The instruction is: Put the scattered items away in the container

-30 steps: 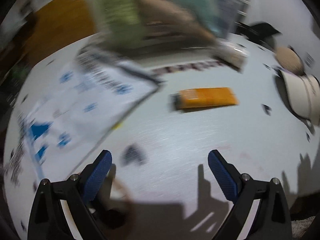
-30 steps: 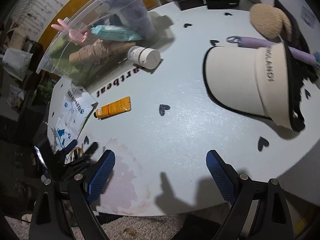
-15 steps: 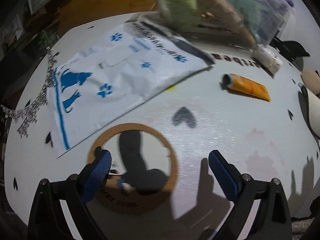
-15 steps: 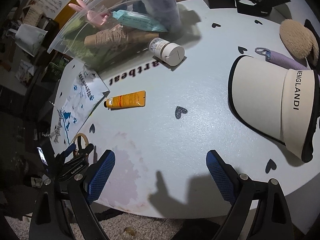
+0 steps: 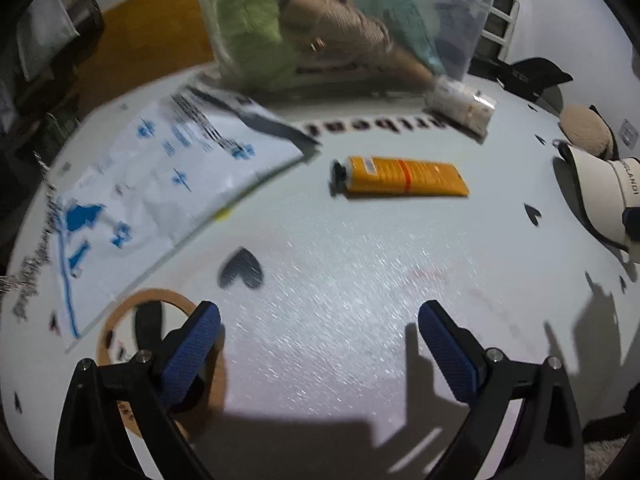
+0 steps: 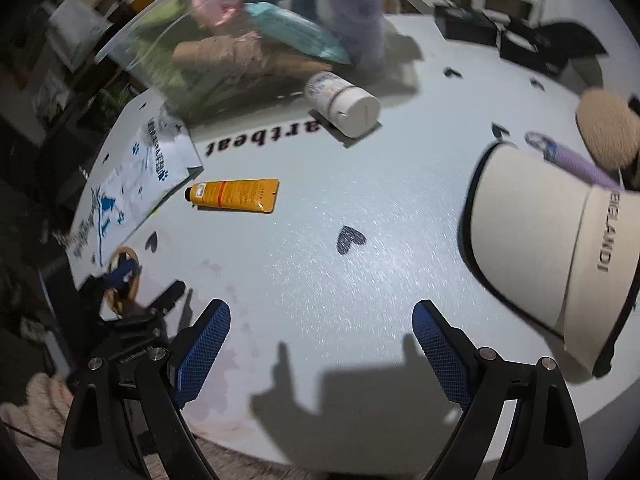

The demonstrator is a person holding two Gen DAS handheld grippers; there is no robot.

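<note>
Left gripper point(image 5: 319, 342): jaws spread wide, nothing between the blue pads point(image 5: 192, 354), hovering low above the surface. Right gripper point(image 6: 321, 342): same, wide apart and empty, sitting to the right of the left one.

Upside-down black letters reading "artbeat" are printed on the white table point(image 6: 360, 280), at upper centre of the right wrist view. At the right edge, the cream visor point(image 6: 532, 240) band reads "ENLANDI", its first letter blurred.
</note>
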